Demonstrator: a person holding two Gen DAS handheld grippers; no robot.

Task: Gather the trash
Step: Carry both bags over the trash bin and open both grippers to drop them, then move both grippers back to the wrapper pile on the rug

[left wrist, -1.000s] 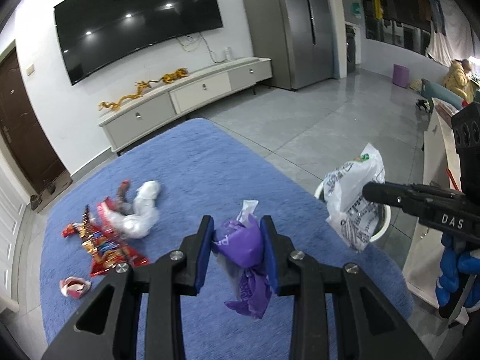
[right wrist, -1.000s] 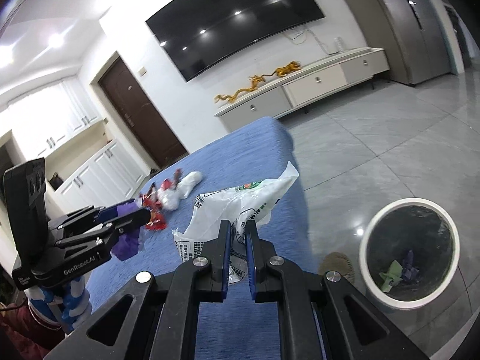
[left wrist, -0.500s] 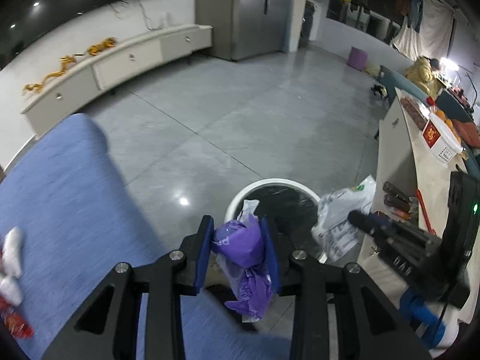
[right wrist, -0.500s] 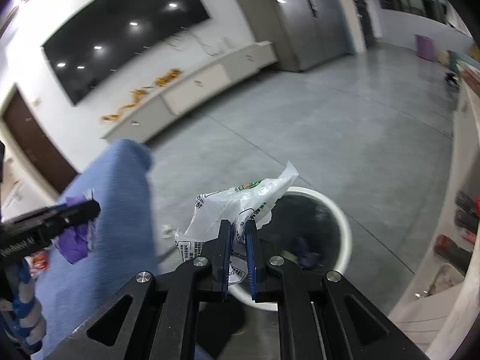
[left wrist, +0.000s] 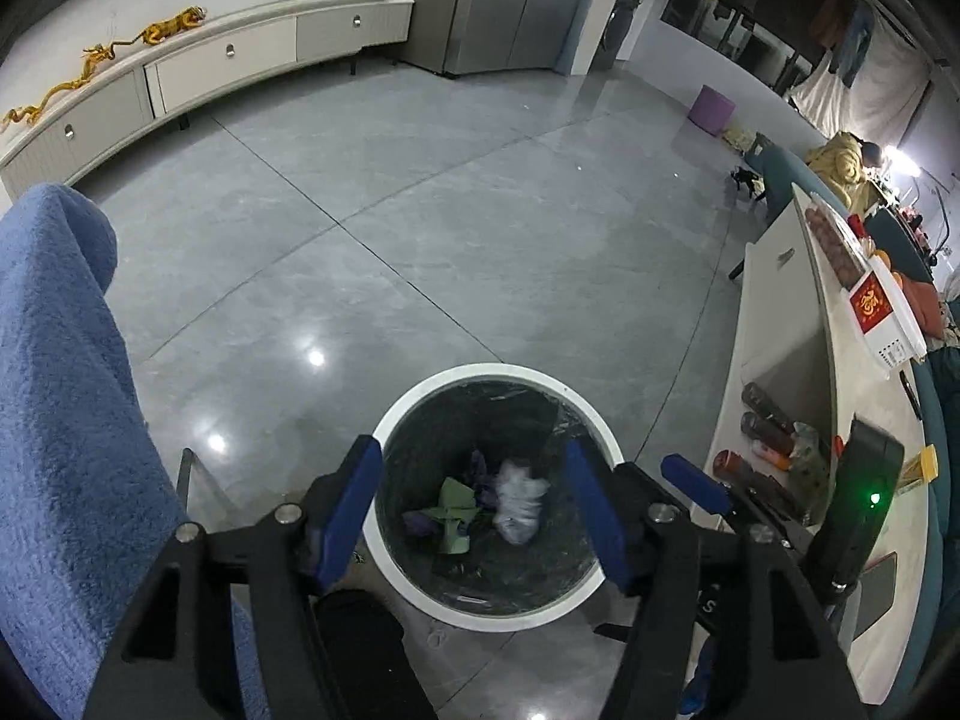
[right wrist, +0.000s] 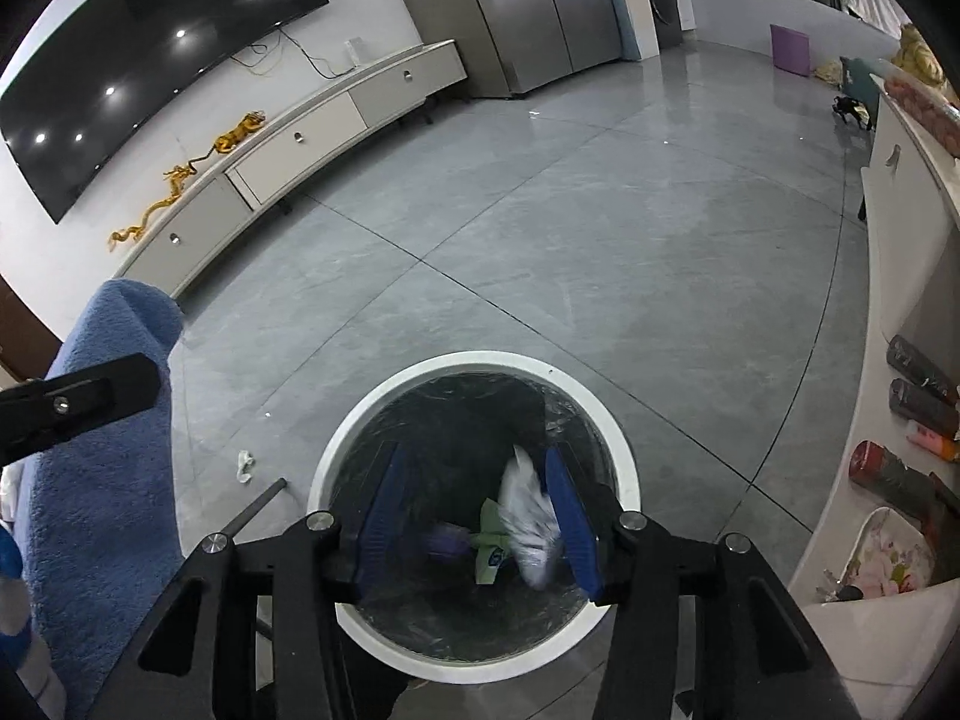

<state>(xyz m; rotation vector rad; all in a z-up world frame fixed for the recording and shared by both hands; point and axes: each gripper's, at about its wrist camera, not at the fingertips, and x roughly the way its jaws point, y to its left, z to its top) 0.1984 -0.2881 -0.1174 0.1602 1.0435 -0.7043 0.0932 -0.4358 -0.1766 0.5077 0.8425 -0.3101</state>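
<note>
Both drops are happening over the round white-rimmed trash bin with black liner (left wrist: pixel 591 591). Left hand-held gripper (left wrist: pixel 474 504) is opening, nothing between its jaws now; the crumpled purple plastic bag (right wrist: pixel 447 540) it was carrying a second ago is lying in the bin. Right hand-held gripper (right wrist: pixel 474 516) is opening too; the white printed plastic bag (right wrist: pixel 531 531) is falling free between its jaws, blurred. Judgement: two pieces binned, more wrappers likely waiting on the blue-cloth counter (left wrist: pixel 60 420).

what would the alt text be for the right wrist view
The right claw, jaws opening, hangs over a white-rimmed bin on a grey tiled floor, with a white plastic bag dropping between its blue pads onto purple and green scraps. A blue blanket lies at left.
</note>
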